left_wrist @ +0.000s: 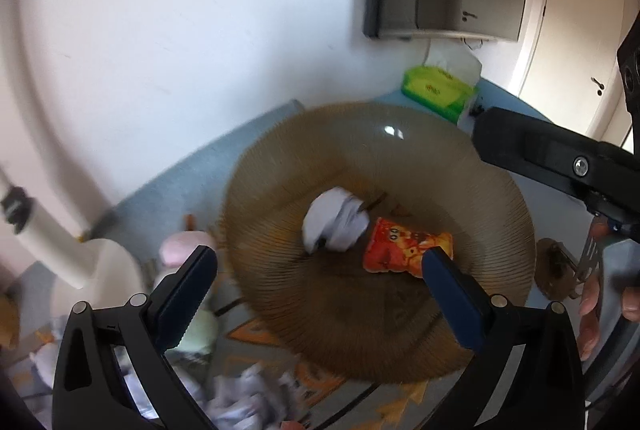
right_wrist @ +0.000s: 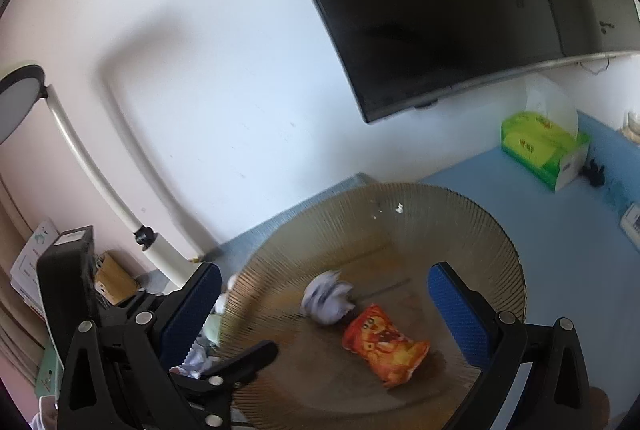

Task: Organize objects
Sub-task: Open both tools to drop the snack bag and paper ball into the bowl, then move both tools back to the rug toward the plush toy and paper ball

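A ribbed amber glass bowl (left_wrist: 280, 197) (right_wrist: 460, 213) sits on the blue table. In it lie a crumpled white paper ball (left_wrist: 334, 226) (right_wrist: 326, 300) and an orange snack packet (left_wrist: 404, 250) (right_wrist: 384, 346). My left gripper (left_wrist: 320, 270) is open and empty, hovering over the bowl's near side. My right gripper (right_wrist: 324, 294) is open and empty above the bowl; its body shows at the right of the left wrist view (left_wrist: 560, 157). The left gripper's body shows at the lower left of the right wrist view (right_wrist: 224, 370).
A green tissue box (left_wrist: 438, 89) (right_wrist: 540, 149) stands behind the bowl under a wall-mounted monitor (right_wrist: 460, 9). A white desk lamp (left_wrist: 72, 262) (right_wrist: 92, 165) stands left. Crumpled papers (left_wrist: 248, 398) and soft toys (left_wrist: 184, 246) lie left of the bowl. A small brown dish (left_wrist: 554, 270) sits right.
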Action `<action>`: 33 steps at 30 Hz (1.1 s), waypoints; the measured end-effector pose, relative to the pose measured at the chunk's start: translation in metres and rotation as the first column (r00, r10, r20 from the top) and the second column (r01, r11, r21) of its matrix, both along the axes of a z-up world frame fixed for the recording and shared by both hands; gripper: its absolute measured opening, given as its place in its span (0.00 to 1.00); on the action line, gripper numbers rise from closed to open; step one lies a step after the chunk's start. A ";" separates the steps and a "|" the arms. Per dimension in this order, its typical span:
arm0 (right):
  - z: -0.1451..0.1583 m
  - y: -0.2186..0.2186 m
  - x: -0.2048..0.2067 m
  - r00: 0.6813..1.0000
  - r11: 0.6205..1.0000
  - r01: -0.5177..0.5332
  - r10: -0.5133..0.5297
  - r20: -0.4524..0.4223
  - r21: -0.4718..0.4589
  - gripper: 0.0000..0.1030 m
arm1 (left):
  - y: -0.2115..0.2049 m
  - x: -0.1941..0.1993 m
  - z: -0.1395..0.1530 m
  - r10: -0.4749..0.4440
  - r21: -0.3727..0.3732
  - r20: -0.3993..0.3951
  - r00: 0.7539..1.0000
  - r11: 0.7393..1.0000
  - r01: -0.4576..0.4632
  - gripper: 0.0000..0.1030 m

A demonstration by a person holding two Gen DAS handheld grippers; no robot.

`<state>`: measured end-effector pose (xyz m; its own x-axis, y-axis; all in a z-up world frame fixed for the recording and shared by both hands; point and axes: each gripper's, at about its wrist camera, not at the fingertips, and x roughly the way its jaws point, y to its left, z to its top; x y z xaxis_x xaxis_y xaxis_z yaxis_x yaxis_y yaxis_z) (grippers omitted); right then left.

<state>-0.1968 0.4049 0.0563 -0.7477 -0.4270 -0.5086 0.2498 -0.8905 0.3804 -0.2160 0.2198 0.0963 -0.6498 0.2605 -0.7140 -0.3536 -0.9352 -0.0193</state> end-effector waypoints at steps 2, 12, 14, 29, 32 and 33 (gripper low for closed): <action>0.008 -0.005 0.007 1.000 1.000 0.004 -0.004 -0.016 0.003 1.00 | -0.012 0.007 0.007 0.014 -0.006 -0.007 1.000 1.000 -0.014 0.99; 0.040 -0.051 0.052 0.993 0.996 -0.088 0.090 -0.076 0.029 1.00 | -0.136 0.067 0.044 0.188 -0.065 -0.080 0.979 0.979 -0.194 0.99; 0.044 -0.070 0.065 0.985 0.988 -0.138 0.144 -0.092 0.064 1.00 | -0.168 0.082 0.054 0.229 -0.072 -0.097 0.969 0.969 -0.236 0.99; -0.058 -0.217 0.163 0.804 0.746 -0.573 0.592 0.056 0.339 1.00 | -0.261 0.208 -0.047 0.234 -0.063 0.052 0.971 0.971 -0.231 0.99; -0.081 -0.237 0.171 0.764 0.689 -0.626 0.635 0.112 0.366 1.00 | -0.250 0.210 -0.067 0.198 -0.049 0.092 0.976 0.980 -0.195 0.99; -0.087 -0.241 0.171 0.758 0.679 -0.635 0.640 0.128 0.367 1.00 | -0.249 0.209 -0.071 0.196 -0.042 0.101 0.975 0.980 -0.193 0.99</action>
